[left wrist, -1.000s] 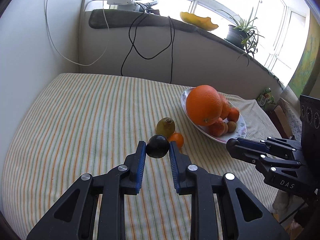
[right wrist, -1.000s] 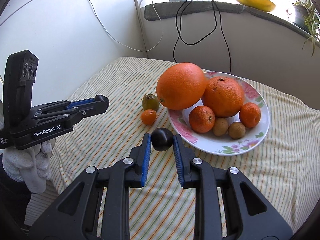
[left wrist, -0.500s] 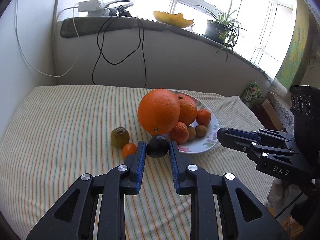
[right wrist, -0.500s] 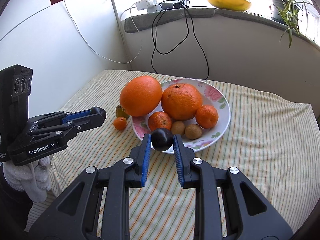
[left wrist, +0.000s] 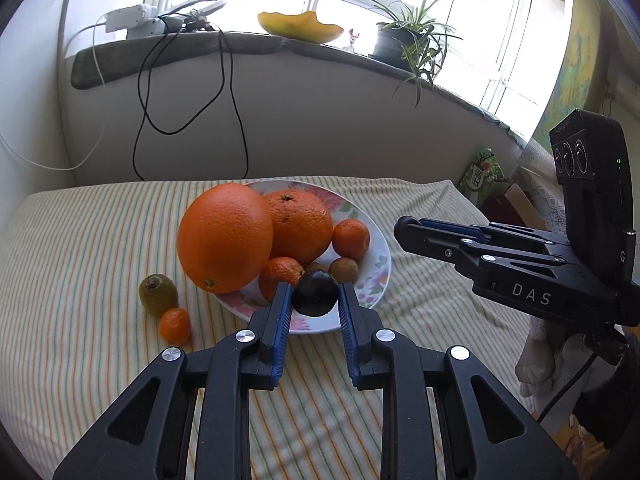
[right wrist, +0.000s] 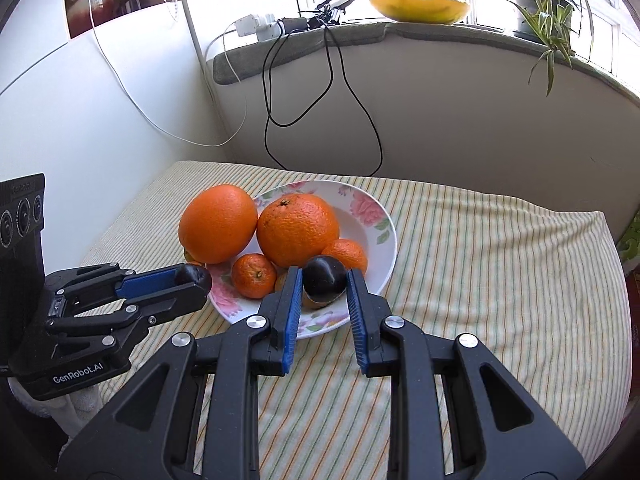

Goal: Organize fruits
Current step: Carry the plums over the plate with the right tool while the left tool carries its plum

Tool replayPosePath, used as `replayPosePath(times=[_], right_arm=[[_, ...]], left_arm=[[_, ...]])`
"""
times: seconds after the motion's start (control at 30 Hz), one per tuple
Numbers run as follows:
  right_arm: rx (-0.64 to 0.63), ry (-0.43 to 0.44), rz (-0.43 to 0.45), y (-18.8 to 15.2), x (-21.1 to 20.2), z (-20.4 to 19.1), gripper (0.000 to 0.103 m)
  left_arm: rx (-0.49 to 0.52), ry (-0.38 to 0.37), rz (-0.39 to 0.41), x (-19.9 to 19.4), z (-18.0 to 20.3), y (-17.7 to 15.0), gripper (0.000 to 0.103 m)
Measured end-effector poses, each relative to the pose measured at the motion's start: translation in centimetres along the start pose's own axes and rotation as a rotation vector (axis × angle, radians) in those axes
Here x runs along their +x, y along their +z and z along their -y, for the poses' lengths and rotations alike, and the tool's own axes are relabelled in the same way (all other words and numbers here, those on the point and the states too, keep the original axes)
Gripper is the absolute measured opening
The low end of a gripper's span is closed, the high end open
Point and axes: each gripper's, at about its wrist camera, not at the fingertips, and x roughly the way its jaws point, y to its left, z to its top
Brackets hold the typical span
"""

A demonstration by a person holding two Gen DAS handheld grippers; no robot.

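Note:
My left gripper (left wrist: 314, 289) is shut on a dark plum (left wrist: 315, 300), held just over the near rim of the floral plate (left wrist: 383, 268). My right gripper (right wrist: 323, 277) is shut on a second dark plum (right wrist: 325, 288) above the same plate (right wrist: 390, 236). The plate holds two big oranges (left wrist: 224, 236) (right wrist: 298, 230), small mandarins (left wrist: 351, 239) and brown kiwis (left wrist: 343, 269). To the left on the cloth lie a green kiwi (left wrist: 158, 294) and a tiny mandarin (left wrist: 175, 324). In the right wrist view the left gripper (right wrist: 194, 277) with its plum is at the plate's left edge.
The striped cloth (left wrist: 80, 260) covers a table set against a white wall. Black and white cables (left wrist: 176, 92) hang from the sill above. A potted plant (left wrist: 400, 46) and a yellow dish (left wrist: 300, 26) stand on the sill. Boxes (left wrist: 492, 188) sit past the table's right edge.
Both grippers have carried their plums from the cloth in front of the plate to over its near rim. The loose kiwi and mandarin have stayed put.

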Motion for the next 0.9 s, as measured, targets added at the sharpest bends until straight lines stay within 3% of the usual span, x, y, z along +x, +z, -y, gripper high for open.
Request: replayPosePath(times=[0.9], right_arm=[[0.019, 0.001, -0.024, 3.1, 4.8, 3.3, 0.024]], left_arm=[[0.059, -0.006, -0.035, 3.9, 2.5, 1.6, 0.022]])
